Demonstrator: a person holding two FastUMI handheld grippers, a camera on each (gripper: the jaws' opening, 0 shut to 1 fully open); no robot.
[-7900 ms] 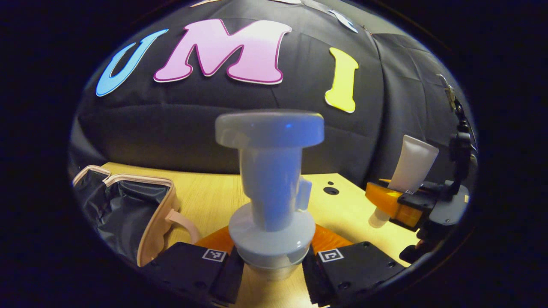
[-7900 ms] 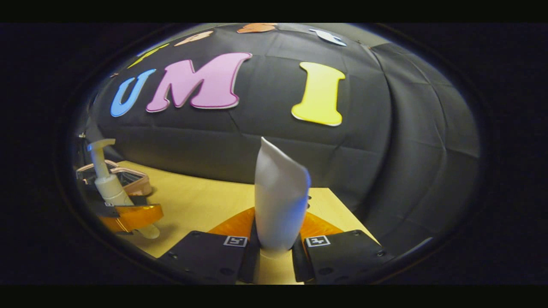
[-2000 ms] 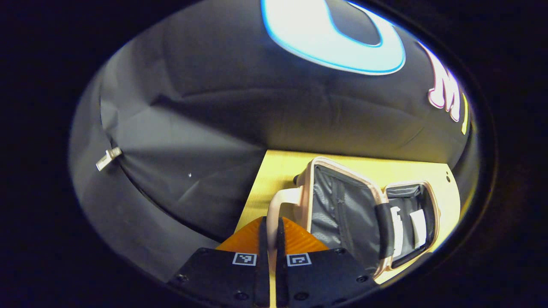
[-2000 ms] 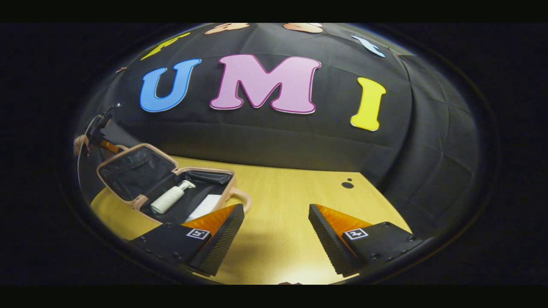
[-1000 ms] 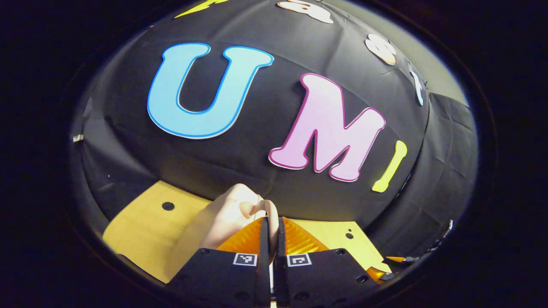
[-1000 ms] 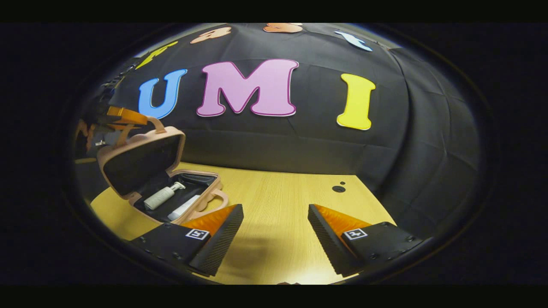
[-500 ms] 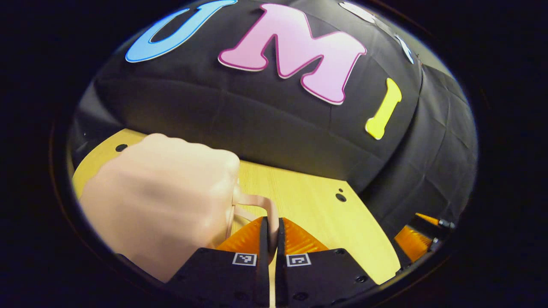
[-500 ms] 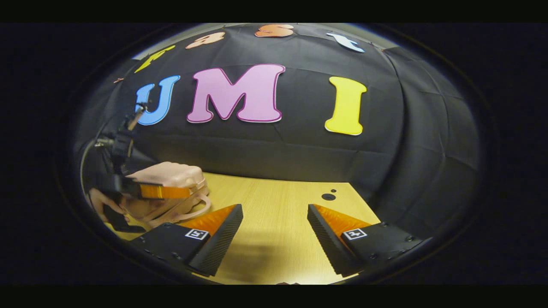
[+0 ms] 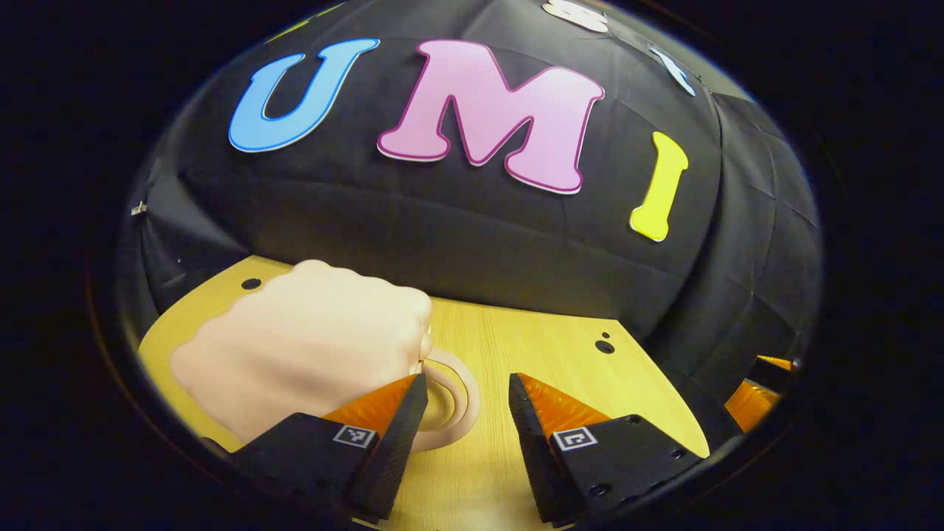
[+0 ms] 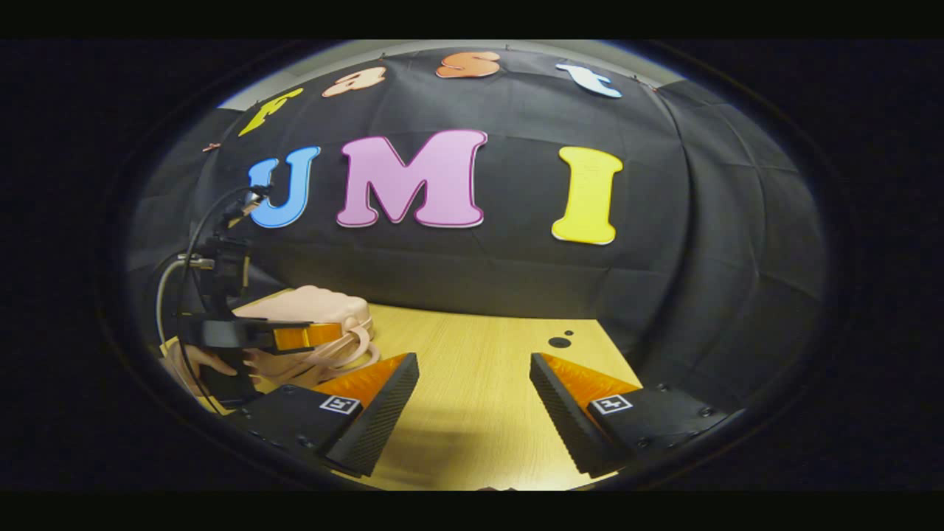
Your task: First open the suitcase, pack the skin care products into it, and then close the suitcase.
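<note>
Left gripper view: pale pink suitcase lies closed on the wooden table, handle loop beside the left gripper, fingers spread, holding nothing.

Right gripper view: suitcase far left; right gripper gaping, empty. No legible labels.

A staged recording booth, not a lived-in room: black cloth wall wraps the scene from nine o'clock round to three o'clock, pinned at its upper edge. A pale wood-grain worktop with drilled holes sits in front, lit from above, cabled rig at nine o'clock.
</note>
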